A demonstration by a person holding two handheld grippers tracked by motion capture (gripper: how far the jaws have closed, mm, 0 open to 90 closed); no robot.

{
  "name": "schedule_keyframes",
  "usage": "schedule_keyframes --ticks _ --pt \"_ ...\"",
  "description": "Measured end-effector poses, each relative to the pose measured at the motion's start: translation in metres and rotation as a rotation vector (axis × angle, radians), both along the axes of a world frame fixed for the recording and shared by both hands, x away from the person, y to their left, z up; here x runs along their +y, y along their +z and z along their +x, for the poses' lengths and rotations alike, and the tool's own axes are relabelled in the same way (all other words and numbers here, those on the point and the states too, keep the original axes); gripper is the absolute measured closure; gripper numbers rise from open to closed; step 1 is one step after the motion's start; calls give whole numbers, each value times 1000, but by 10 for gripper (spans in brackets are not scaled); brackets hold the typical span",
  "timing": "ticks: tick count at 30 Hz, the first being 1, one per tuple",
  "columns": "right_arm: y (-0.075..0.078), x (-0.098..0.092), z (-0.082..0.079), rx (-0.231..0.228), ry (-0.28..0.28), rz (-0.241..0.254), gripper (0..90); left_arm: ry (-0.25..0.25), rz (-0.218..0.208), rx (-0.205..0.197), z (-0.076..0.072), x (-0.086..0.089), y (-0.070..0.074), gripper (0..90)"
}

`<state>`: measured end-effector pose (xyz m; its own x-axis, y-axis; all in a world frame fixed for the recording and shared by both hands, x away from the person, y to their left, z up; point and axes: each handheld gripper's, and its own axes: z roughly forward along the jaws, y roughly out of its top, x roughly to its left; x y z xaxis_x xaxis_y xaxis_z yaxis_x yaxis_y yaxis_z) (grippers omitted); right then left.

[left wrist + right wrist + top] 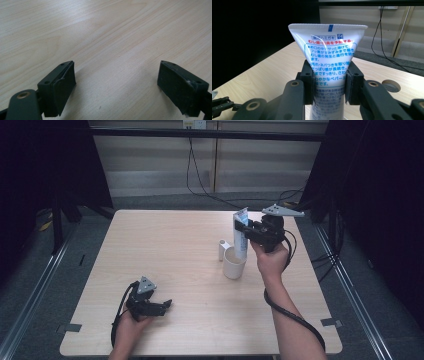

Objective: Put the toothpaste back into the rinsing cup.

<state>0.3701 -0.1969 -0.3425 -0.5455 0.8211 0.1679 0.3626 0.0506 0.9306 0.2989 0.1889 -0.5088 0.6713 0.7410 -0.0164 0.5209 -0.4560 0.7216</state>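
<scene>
right tongs (248,231) pinching white plastic toothpaste tube (240,234) mid-body, upright above cream cup (234,263) | tube likely light, soft, squeezable: grip gently, near shoulder | left tongs (161,306) spread, empty, front-left of cup

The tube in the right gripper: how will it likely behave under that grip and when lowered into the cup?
The tube probably gives: it narrows where the right gripper pinches it. Its glossy skin may slip. Standing tall in the cup, it would likely lean on the rim, and the cup might tip.
</scene>
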Motion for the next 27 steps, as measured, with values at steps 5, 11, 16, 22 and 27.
schedule_keyframes --ticks 5,11,16,22,27 --pt "-4 2 2 -5 -11 -1 668 0 0 0 0 0 0 147" --pt "-10 3 5 -14 -23 -3 667 2 -2 0 0 0 0 146" --pt "-16 4 7 -10 -37 -11 666 -1 0 0 0 0 0 146" --pt "-21 4 9 -11 -39 -11 665 0 0 0 0 0 0 147" --pt "-23 6 11 -13 -47 -22 663 1 -3 1 0 0 0 146"
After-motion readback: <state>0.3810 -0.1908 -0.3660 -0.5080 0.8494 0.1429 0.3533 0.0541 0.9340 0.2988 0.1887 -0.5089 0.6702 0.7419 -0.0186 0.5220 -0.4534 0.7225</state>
